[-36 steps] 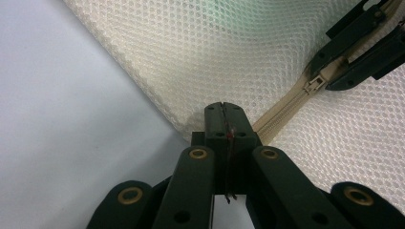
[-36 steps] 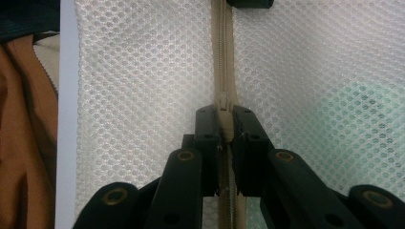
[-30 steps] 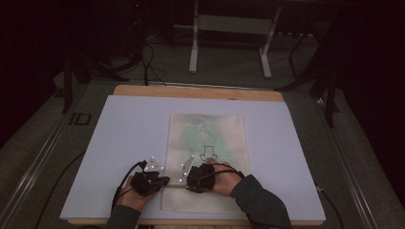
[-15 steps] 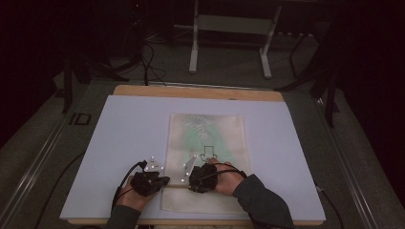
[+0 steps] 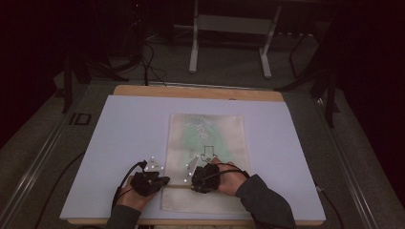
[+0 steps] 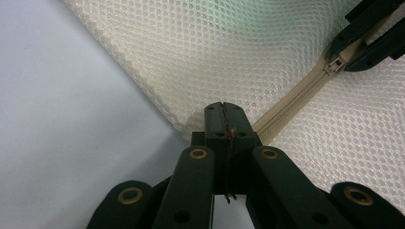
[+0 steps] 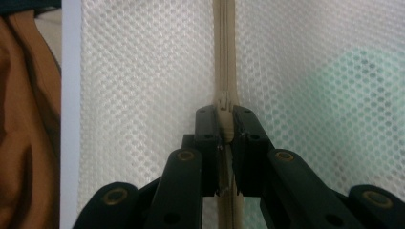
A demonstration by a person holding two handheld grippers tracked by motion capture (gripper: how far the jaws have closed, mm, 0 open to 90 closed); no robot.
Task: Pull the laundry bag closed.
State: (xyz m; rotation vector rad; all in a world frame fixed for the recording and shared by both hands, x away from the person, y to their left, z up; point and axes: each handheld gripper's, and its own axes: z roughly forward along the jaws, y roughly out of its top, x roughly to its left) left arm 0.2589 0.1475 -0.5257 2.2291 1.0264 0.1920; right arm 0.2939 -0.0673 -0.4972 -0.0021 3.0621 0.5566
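The high view looks forward and down over my table from above my side. Each gripper view sits close over the mesh bag, sharing its zipper.

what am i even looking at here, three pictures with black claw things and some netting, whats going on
A person sits at a table and holds a hand-held tool with two black jaws in each hand. The high view looks down from above: the left gripper and the right gripper sit at the near end of a flat cream mesh pouch lying on a pale lilac table mat.

The other two pictures come from small cameras riding on the tools, each looking along its own jaws. In the left gripper view, the left gripper is shut on the edge of the pouch, right at the end of the beige zipper. In the right gripper view, the right gripper is clamped on the beige zipper pull. It looks as if one tool steadies the pouch while the other works the zipper.
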